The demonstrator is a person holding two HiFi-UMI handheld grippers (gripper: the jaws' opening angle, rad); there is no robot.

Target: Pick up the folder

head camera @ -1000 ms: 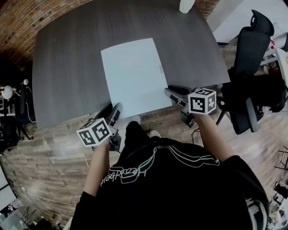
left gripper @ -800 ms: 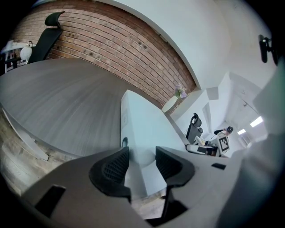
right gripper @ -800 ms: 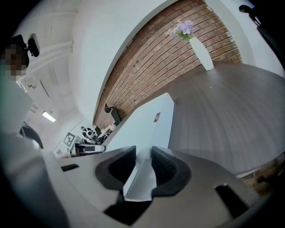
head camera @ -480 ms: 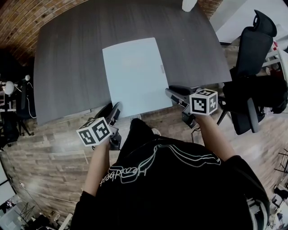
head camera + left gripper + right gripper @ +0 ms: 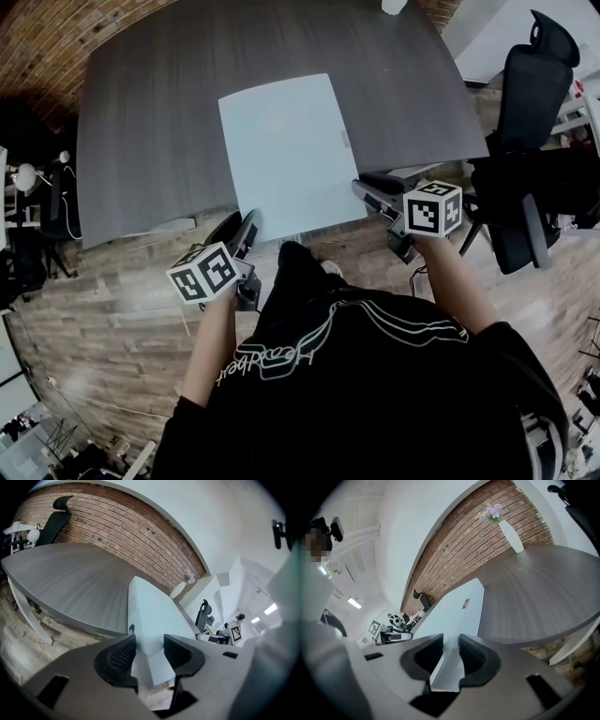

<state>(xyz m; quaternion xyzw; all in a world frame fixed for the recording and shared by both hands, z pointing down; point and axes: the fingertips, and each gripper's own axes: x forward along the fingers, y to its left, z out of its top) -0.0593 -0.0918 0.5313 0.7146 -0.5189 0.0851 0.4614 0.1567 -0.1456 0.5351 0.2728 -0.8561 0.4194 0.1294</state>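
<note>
- Pale-blue flat rectangular folder (image 5: 291, 155) is lying on the dark grey wooden table (image 5: 141, 141), its near short edge overhanging toward me.
- My left gripper (image 5: 149, 639) is clamping the folder's near-left corner and my right gripper (image 5: 450, 639) its near-right corner; neither is sitting nearer.
- Its long axis is running away from me.
- I'm counting one folder, one table, two grippers and, farthest, one white vase (image 5: 512, 538).
</note>
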